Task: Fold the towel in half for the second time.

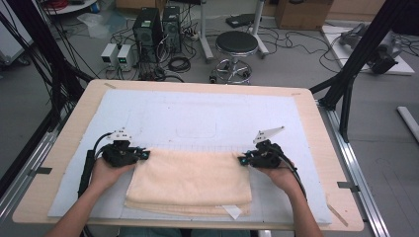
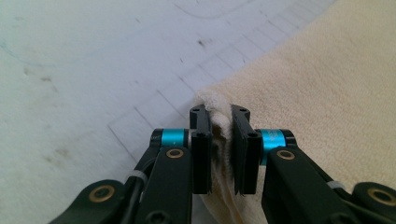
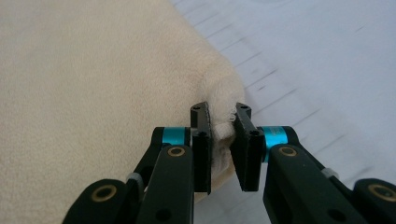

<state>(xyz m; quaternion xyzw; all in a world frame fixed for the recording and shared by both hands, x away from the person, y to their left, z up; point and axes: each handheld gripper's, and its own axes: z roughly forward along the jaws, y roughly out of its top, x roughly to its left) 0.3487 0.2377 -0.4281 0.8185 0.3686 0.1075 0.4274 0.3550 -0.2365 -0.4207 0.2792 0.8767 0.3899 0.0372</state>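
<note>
A folded cream towel (image 1: 190,181) lies on the white mat near the table's front edge. My left gripper (image 1: 142,154) is at the towel's far left corner, and in the left gripper view its black jaws pinch a bunched fold of that towel (image 2: 322,84) between the pads of the gripper (image 2: 220,122). My right gripper (image 1: 243,160) is at the far right corner. In the right gripper view the jaws of that gripper (image 3: 220,119) are pressed on the towel (image 3: 93,79) corner. A white label (image 1: 232,212) sticks out at the towel's near edge.
The white mat (image 1: 197,118) covers most of the wooden table (image 1: 316,123), with faint drawn lines on it. Beyond the far edge stand a round stool (image 1: 236,45), computer towers (image 1: 148,27) and cables on the floor. Black frame posts (image 1: 356,64) rise at both sides.
</note>
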